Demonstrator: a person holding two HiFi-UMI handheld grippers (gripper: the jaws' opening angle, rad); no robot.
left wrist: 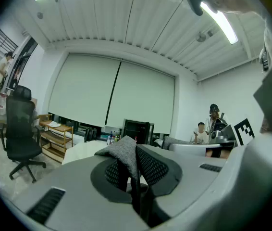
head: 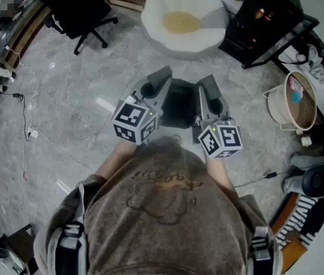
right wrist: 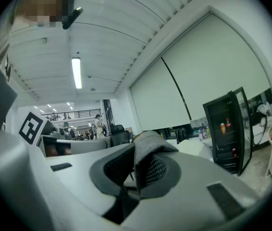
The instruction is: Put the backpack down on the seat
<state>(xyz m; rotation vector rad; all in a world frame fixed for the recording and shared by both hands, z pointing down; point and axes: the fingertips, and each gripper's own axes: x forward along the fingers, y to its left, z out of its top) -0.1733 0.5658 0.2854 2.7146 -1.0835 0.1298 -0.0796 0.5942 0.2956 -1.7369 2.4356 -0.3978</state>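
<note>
I hold a dark backpack (head: 179, 105) in front of me, above the grey floor, hanging between both grippers. My left gripper (head: 161, 79) is shut on a grey fabric strap (left wrist: 124, 153) with mesh padding, which is pinched between its jaws (left wrist: 132, 170). My right gripper (head: 209, 86) is shut on a like grey strap (right wrist: 148, 146) in the same way (right wrist: 137, 166). The seat, a white shell-shaped chair (head: 150, 10) with a yellow cushion (head: 180, 22), stands on the floor ahead of the grippers, apart from the backpack. The bag's lower part is hidden beneath the grippers.
A black office chair (head: 76, 10) stands at the far left and a black glass-door fridge (head: 259, 22) at the far right. A round white basket (head: 296, 102) sits to the right. Cables (head: 30, 133) trail on the floor at left. People (left wrist: 213, 124) stand in the background.
</note>
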